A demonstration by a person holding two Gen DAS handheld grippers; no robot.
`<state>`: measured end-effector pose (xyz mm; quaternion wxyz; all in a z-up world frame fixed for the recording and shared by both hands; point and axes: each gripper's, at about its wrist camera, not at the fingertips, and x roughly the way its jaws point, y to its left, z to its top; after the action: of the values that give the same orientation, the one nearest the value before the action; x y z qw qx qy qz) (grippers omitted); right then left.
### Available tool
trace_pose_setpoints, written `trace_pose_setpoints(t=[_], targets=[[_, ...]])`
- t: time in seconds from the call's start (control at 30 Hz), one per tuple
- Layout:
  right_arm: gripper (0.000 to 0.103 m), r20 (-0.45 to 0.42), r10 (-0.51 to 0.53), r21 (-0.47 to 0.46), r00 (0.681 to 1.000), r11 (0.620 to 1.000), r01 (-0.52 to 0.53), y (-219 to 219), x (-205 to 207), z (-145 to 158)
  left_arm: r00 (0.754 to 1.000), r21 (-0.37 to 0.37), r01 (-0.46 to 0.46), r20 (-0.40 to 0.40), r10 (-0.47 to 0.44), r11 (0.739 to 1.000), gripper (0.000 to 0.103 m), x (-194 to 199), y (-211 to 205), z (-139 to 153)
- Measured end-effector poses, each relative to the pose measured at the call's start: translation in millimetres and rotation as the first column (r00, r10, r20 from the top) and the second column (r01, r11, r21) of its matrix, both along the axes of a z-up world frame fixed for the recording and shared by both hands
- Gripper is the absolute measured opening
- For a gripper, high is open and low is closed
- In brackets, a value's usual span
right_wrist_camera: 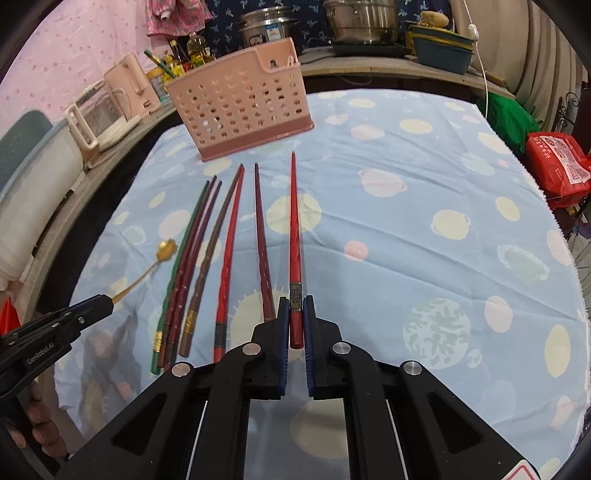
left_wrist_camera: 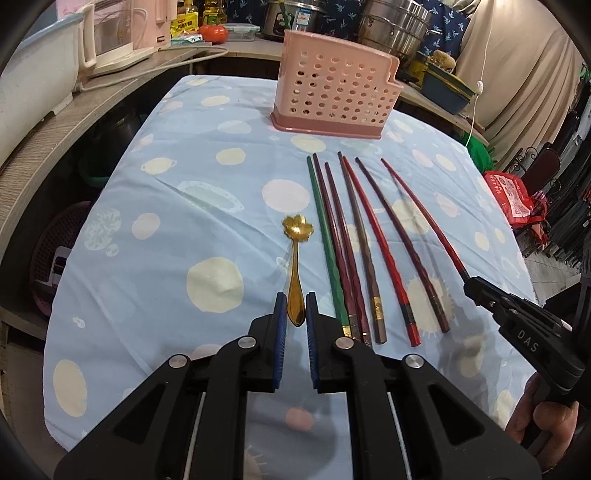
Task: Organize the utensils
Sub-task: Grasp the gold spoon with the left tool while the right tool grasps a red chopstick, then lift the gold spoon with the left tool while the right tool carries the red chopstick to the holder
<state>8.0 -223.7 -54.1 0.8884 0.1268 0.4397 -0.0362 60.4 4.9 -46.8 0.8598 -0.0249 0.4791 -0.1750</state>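
A pink perforated utensil holder [left_wrist_camera: 332,88] [right_wrist_camera: 240,107] stands at the far side of the blue dotted cloth. In front of it several chopsticks [left_wrist_camera: 354,240] [right_wrist_camera: 207,258] lie side by side, green, maroon, brown and red. My left gripper [left_wrist_camera: 295,299] [right_wrist_camera: 105,304] is shut on the handle end of a gold flower-bowl spoon [left_wrist_camera: 297,229] [right_wrist_camera: 166,249], left of the row. My right gripper [right_wrist_camera: 296,302] [left_wrist_camera: 471,286] is shut on the thick end of a red chopstick [right_wrist_camera: 293,229] [left_wrist_camera: 421,214], the rightmost one, whose tip points toward the holder.
A counter wraps around the table's left and far sides, with a pink kettle [left_wrist_camera: 110,44], bottles, a tomato [left_wrist_camera: 212,33] and steel pots [left_wrist_camera: 391,29]. A red bag [left_wrist_camera: 509,199] sits off the right edge. Bare cloth [right_wrist_camera: 424,240] stretches right of the chopsticks.
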Motion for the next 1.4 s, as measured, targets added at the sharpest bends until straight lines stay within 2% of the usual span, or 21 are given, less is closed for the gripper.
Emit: trace_pose_setpoints(t=[0.33,0.37,0.4,0.77,1.07,1.4], targets=[[0.007,0.133,-0.025,0.012,0.991,1.0,0.024,-8,-18,58,0.998,-0.025,0.004,0.069,-0.002,1.0,0.008,-8,3,32],[0.007,0.145,-0.026,0.017,0.989,1.0,0.024,-9,-18,64,0.997,-0.027,0.004,0.078,-0.002,1.0,0.007,-8,4,37],[0.007,0.157,-0.027,0.022,0.987,0.999,0.024,-10,-20,69,0.996,-0.03,0.005,0.086,-0.003,1.0,0.001,-8,4,40],[0.007,0.278,-0.036,0.023,0.96,0.999,0.03,-25,-11,127,0.984,-0.032,0.003,0.179,0.003,0.999,0.001,14,2,87],[0.007,0.384,-0.033,-0.009,0.923,0.999,0.039,-44,30,182,0.96,-0.026,0.009,0.279,-0.001,1.0,0.001,56,-9,143],[0.007,0.502,-0.041,-0.037,0.864,0.997,0.069,-56,102,244,0.913,-0.033,0.009,0.408,0.005,0.999,0.001,121,-34,213]])
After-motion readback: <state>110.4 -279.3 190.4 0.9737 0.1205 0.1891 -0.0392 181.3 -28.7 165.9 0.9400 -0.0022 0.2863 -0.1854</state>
